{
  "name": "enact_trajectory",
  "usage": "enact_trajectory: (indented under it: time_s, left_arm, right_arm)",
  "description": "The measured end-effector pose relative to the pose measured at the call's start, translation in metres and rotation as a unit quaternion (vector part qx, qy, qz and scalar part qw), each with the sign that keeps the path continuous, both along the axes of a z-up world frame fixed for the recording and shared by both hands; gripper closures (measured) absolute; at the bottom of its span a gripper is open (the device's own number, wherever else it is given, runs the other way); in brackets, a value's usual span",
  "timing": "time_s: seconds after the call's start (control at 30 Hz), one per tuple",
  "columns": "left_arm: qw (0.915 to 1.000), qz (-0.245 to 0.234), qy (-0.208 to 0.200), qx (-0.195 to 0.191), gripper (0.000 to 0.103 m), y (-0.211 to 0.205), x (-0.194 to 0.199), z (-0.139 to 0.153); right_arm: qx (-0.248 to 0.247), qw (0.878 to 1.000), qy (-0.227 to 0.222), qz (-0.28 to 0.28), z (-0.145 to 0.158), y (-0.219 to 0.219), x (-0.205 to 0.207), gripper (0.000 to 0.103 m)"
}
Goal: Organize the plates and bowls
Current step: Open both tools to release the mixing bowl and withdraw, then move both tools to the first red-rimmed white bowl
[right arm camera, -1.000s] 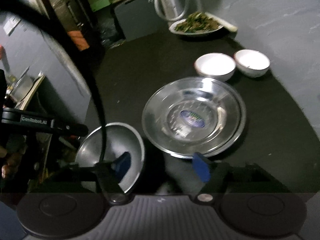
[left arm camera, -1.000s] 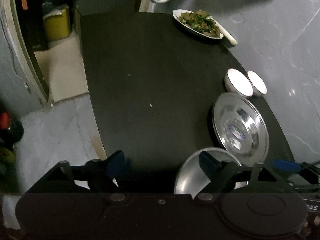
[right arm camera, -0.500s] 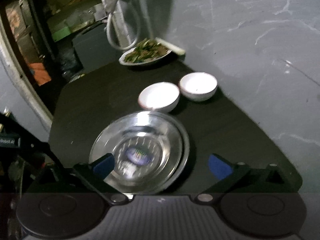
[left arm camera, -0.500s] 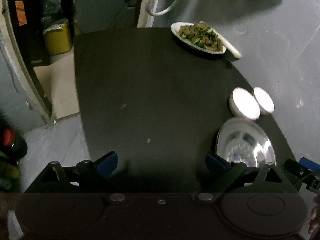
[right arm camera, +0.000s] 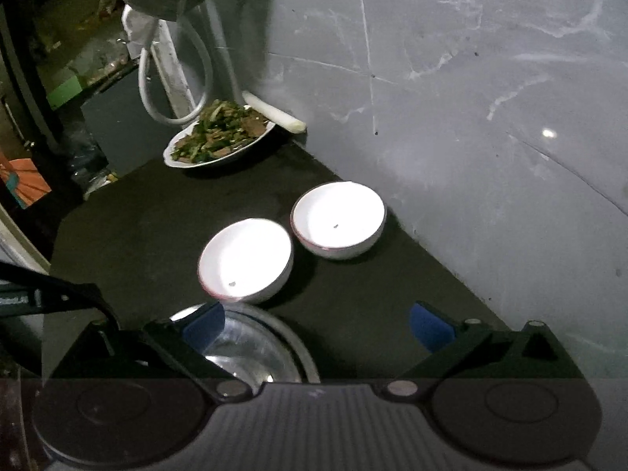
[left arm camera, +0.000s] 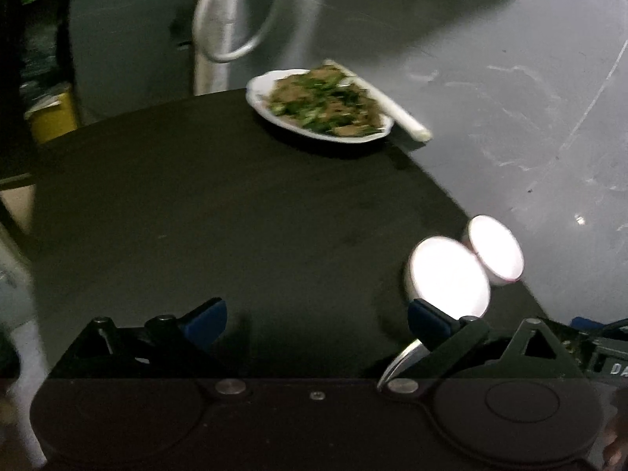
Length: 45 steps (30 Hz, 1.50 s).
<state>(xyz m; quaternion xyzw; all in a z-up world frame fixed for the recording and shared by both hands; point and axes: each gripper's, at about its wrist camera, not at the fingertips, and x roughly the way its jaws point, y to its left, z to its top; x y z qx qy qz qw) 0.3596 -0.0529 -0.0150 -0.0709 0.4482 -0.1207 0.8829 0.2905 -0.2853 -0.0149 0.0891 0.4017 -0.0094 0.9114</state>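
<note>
On the black table (left arm camera: 196,216) two white bowls stand side by side, the nearer bowl (right arm camera: 245,259) (left arm camera: 449,274) and the farther bowl (right arm camera: 337,218) (left arm camera: 496,251). A steel plate (right arm camera: 251,345) lies just below them, partly under my right gripper's left finger; in the left wrist view only its rim (left arm camera: 404,357) shows. My right gripper (right arm camera: 317,324) is open over the table in front of the bowls, holding nothing. My left gripper (left arm camera: 316,320) hovers over bare table left of the bowls, its jaws opening with nothing between them.
A white plate of cooked greens (left arm camera: 320,106) (right arm camera: 219,137) sits at the far table edge with a white stalk (left arm camera: 396,106) beside it. A grey wall (right arm camera: 471,117) runs along the right. A hose loop (left arm camera: 235,19) hangs behind. The table's left part is bare.
Both grippers moved forward over the table and their jaws widened. The steel plate slid to the bottom of both views, and the second steel dish dropped out of sight. The bowls appear nearer.
</note>
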Motion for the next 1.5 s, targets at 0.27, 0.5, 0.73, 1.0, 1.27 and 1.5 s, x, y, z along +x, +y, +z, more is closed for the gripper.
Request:
enact_trajectory:
  time_s: [0.27,0.5,0.73,1.0,1.27,1.5]
  left_arm:
    - [0.9991,-0.043,-0.003,-0.002,0.001,-0.035,0.046,-0.021]
    - [0.9978,-0.065,0.011,-0.005,0.001,-0.047,0.061,-0.037]
    - [0.9975,-0.068,0.02,-0.009,0.009,-0.052,0.064,-0.043]
    - [0.9955,-0.089,0.026,-0.019,0.037,-0.058,0.061,-0.044]
    - [0.9912,-0.099,0.056,-0.067,0.073,-0.06,0.06,-0.048]
    - [0.992,-0.088,0.056,-0.07,0.088,-0.061,0.054,-0.045]
  right_arm:
    - [0.037,0.999,0.015,-0.037,-0.016,-0.002,0.037,0.0]
    - [0.019,0.999,0.026,-0.031,-0.031,0.005,0.054,0.0]
    - [0.015,0.999,0.025,-0.028,-0.036,0.008,0.06,0.007]
    - [0.026,0.999,0.02,-0.013,-0.034,0.011,0.064,0.034]
    - [0.053,0.998,0.023,0.008,-0.035,0.015,0.067,0.065]
    - [0.072,0.997,0.018,0.006,-0.035,0.016,0.068,0.083]
